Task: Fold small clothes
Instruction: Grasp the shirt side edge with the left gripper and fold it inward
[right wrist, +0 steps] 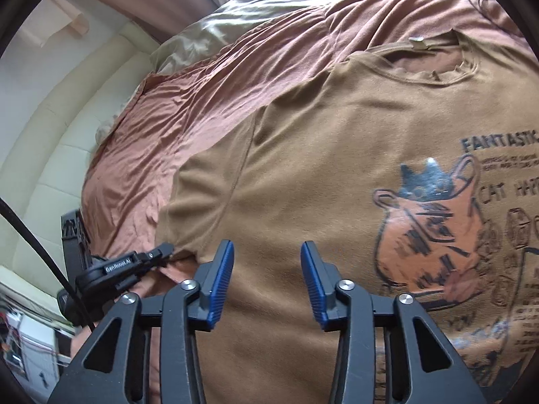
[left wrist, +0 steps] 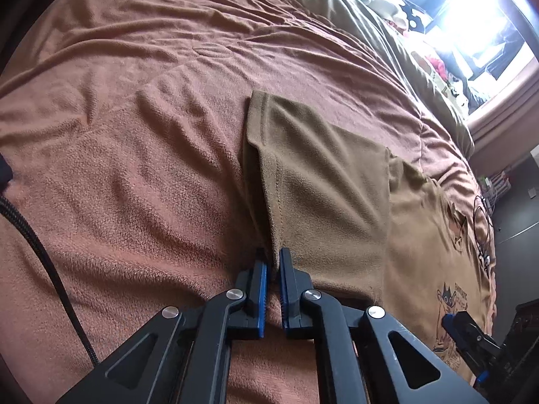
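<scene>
Bed [left wrist: 134,118]: rust-brown blanket, olive duvet [left wrist: 353,17] by the bright window [left wrist: 471,10]. One brown T-shirt [right wrist: 320,175], flat near the bed's edge. Left gripper [left wrist: 273,262]: jaws pinching the sleeve [left wrist: 320,185] hem. Right gripper [right wrist: 267,252]: jaws spread above the shirt body. Cat print [right wrist: 434,225] legible only in right view.

We see the shirt [right wrist: 320,168] lying flat on the blanket [left wrist: 134,134], its sleeve [left wrist: 303,175] folded inward, and a duvet [left wrist: 387,40] along the blanket's far edge.
</scene>
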`<action>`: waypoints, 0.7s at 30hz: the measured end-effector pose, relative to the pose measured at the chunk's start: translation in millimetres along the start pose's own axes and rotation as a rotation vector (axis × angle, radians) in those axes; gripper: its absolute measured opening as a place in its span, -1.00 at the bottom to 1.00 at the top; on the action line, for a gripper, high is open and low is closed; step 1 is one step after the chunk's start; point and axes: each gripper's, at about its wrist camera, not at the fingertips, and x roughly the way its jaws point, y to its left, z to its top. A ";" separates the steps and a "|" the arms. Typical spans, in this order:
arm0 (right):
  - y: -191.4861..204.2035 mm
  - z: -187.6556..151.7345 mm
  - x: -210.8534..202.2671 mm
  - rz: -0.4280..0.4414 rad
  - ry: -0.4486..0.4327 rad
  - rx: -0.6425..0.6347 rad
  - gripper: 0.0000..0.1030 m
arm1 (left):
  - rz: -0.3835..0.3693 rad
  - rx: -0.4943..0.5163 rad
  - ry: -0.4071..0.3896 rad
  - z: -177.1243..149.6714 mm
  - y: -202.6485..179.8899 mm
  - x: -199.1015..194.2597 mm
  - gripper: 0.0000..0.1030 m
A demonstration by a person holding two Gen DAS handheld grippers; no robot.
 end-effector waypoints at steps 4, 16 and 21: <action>2.7 -1.1 24.0 0.033 0.021 0.034 -0.67 | -0.024 0.032 -0.029 9.0 -8.2 -13.3 -0.88; -6.8 7.9 92.2 0.175 0.126 0.195 -0.89 | -0.101 0.096 -0.057 26.6 -35.4 -32.6 -0.89; -23.3 3.0 109.6 0.226 0.148 0.288 -0.94 | -0.133 0.118 -0.059 28.3 -47.3 -38.2 -0.89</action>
